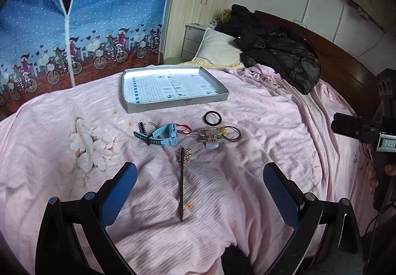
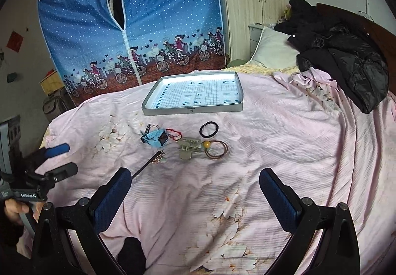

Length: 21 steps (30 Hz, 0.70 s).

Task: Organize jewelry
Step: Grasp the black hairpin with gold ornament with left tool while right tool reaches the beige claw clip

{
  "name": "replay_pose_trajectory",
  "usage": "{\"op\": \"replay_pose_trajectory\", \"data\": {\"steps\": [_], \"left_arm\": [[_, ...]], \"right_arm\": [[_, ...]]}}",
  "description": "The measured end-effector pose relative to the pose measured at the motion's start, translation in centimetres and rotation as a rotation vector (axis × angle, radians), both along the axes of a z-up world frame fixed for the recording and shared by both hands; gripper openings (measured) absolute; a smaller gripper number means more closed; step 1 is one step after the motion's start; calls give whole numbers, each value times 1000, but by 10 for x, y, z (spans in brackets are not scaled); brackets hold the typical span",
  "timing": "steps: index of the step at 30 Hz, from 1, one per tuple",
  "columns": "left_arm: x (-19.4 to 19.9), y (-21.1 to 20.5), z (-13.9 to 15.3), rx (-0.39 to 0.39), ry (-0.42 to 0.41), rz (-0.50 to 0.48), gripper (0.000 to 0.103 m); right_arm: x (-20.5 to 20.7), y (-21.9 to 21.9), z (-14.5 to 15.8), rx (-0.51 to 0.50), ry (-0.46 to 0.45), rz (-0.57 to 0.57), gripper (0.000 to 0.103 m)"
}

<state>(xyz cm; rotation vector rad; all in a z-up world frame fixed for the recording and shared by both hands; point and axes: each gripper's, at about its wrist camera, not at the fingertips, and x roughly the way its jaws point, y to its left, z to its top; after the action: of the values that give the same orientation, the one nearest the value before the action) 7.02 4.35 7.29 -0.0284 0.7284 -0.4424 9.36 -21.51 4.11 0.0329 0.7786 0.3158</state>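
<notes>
Left claw (image 1: 200, 191): its two blue-padded fingers stand wide apart and hold nothing; it hangs over the near part of the bed, with the dark stick lying between the fingers.
Right claw (image 2: 195, 192): fingers also wide apart, nothing between them, over bare cover on the near side of the bed.
Bed: a pink wrinkled bed cover with a pale flower print (image 1: 247, 156) carries all the things.
Tray: a shallow grey metal tray with a blue-white grid sheet inside (image 2: 193, 109) lies flat toward the far edge of the bed, beyond the jewelry, with low walls on all sides.
Jewelry group: a light blue wrist watch with a dotted dark strap (image 1: 163, 137), a thin red cord (image 1: 185, 129), a silver metal clasp piece (image 1: 209, 137), a brown hair tie with a yellow bead (image 2: 217, 148) and a black round hair ring (image 1: 212, 118) lie close together just before the tray.
Hair stick: a long dark hair stick with a small gold ornament (image 1: 182, 186) lies nearest, its ornament end toward the group.
Free room: wide bare cover on the left and right of the group.
Right side: a black shiny jacket (image 2: 346, 59) lies heaped near the wooden headboard, well apart from the tray.
</notes>
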Motion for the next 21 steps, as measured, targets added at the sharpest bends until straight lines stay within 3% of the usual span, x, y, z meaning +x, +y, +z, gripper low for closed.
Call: {"op": "replay_pose_trajectory", "data": {"steps": [5,11,15,18,21], "left_arm": [[4,-7,40,54,-2,-79,100],[28,-7,45,149,71,-136,100],[55,-7,23,175,100,-174,100],[85,-2,-14,123,151,-167,100],[119,4,-57,58,218,-129,92]], "right_arm": [[-9,15,10,21,27,56,103],[41,32,4,-53,129,112,103],[88,42,-2,-105,154,209,103],[117,49,-17,-175,126,302,103],[137,43,-40,-141,63,338,103]]}}
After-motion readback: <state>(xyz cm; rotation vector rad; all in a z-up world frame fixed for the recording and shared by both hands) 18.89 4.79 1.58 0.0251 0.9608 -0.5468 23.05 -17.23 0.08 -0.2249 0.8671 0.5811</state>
